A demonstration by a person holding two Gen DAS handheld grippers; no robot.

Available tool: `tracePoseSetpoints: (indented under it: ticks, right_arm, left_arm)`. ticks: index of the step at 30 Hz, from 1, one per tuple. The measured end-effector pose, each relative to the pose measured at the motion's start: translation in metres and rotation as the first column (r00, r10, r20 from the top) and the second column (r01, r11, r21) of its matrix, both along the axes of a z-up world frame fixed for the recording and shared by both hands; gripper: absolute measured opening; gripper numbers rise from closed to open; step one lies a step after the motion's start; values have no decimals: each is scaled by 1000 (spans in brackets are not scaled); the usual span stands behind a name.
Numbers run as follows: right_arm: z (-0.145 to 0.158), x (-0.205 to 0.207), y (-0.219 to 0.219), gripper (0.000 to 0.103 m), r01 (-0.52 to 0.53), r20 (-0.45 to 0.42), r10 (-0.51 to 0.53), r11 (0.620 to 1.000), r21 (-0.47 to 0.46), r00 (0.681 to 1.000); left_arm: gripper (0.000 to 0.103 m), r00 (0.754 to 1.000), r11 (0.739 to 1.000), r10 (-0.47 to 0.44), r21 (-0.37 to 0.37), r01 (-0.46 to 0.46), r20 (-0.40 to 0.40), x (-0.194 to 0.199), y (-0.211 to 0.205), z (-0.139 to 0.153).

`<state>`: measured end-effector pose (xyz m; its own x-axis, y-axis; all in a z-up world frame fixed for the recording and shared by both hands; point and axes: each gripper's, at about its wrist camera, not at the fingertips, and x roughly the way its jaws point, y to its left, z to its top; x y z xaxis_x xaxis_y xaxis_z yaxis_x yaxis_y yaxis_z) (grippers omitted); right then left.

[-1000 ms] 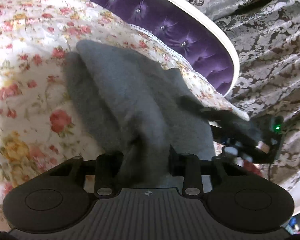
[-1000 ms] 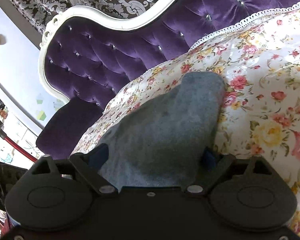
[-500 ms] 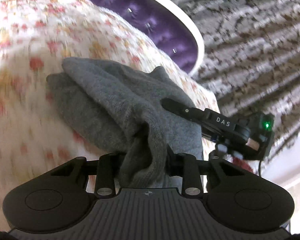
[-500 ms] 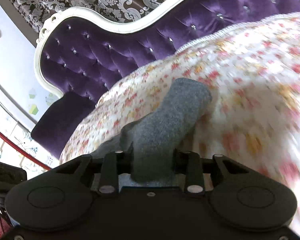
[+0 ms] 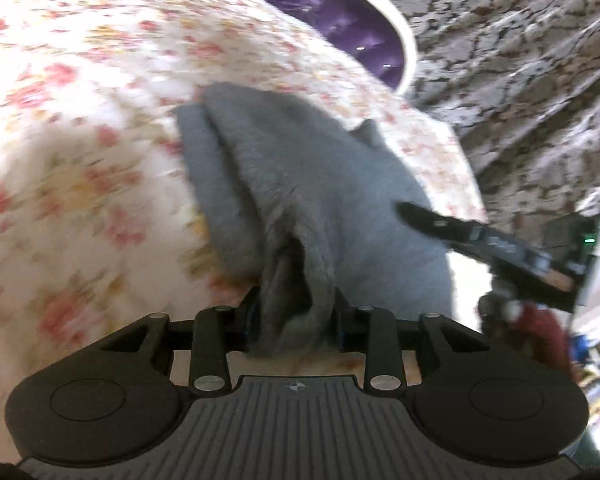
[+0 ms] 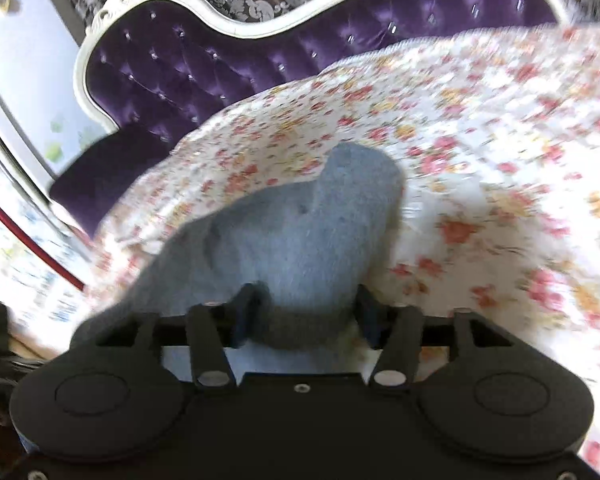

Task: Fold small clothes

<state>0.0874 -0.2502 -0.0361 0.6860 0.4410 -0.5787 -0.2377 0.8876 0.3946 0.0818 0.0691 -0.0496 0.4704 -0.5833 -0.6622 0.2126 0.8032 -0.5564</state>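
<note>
Left wrist view: the left gripper (image 5: 296, 312) is clenched on a bunched edge of the grey fleece garment (image 5: 300, 184) at the lower middle of the frame. The cloth runs up and to the left from the jaws, its long axis slanting toward the upper left, and it ends in a doubled edge near the centre of the floral bedspread (image 5: 80, 140). At the right edge the right gripper (image 5: 440, 222) shows as one black finger lying on the cloth. The purple tufted headboard (image 5: 340, 28) sits at the top.

Right wrist view: the right gripper (image 6: 304, 312) has its jaws opening; grey cloth lies between them, but the pads no longer seem to press it. The grey fleece garment (image 6: 300, 228) spreads from the lower middle up to a rounded end right of centre, pointing toward the upper right, on the floral bedspread (image 6: 480, 140). The purple tufted headboard (image 6: 220, 60) fills the upper left.

Judging by this, a fold is being laid down: one corner is being let go while the other is held. The next move likely calls for releasing the left corner and smoothing the doubled cloth flat.
</note>
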Motion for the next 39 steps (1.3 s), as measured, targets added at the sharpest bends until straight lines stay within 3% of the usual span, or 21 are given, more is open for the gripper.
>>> tracePoseSetpoints:
  ticks: [2,4,8,12,17,23,26,27,29,34,38,39]
  right_arm:
    - [-1,-12,0,70,14,34,-14,1000,-21,999]
    - [-1,-22,1,71,23,67,-20,999,-38,998]
    - [5,-42,2,71,44,159,-29,995,-91,987]
    - [16,-54,5,71,70,237,-40,991,-118,971]
    - [21,-60,9,71,88,309,-43,987,-133,950]
    - [22,-59,14,70,75,340,-26,988,-132,940]
    - [24,-56,18,39,69,347,-16,988,-141,938]
    - [24,-54,19,22,68,346,-14,987,-144,938]
    - [25,-49,23,20,61,346,-7,988,-145,938]
    - [23,-29,35,20,51,329,7,985,-165,944]
    - [-7,2,45,17,84,208,-20,949,-303,978]
    - [-16,7,43,17,88,189,-31,950,-300,982]
  left_arm:
    - [34,999,999,13,38,-14,37,-13,1,2]
    - [38,995,993,5,121,-17,95,-24,-3,10]
    - [38,972,977,-26,212,-25,232,-49,-5,34]
    - [38,931,971,-36,234,-53,363,-58,-10,65]
    - [44,896,976,-47,212,-54,441,-39,-35,72]
    - [44,896,978,6,185,-98,445,-4,-56,44]
    - [44,904,966,27,220,-133,427,4,-56,26]
    - [44,914,963,30,234,-136,405,7,-54,18]
    - [45,935,957,49,253,-145,351,10,-50,3]
    - [46,932,955,71,246,-167,356,0,-43,2]
    - [46,930,951,72,255,-173,361,-2,-47,2]
    - [46,931,950,70,259,-172,359,-2,-48,1]
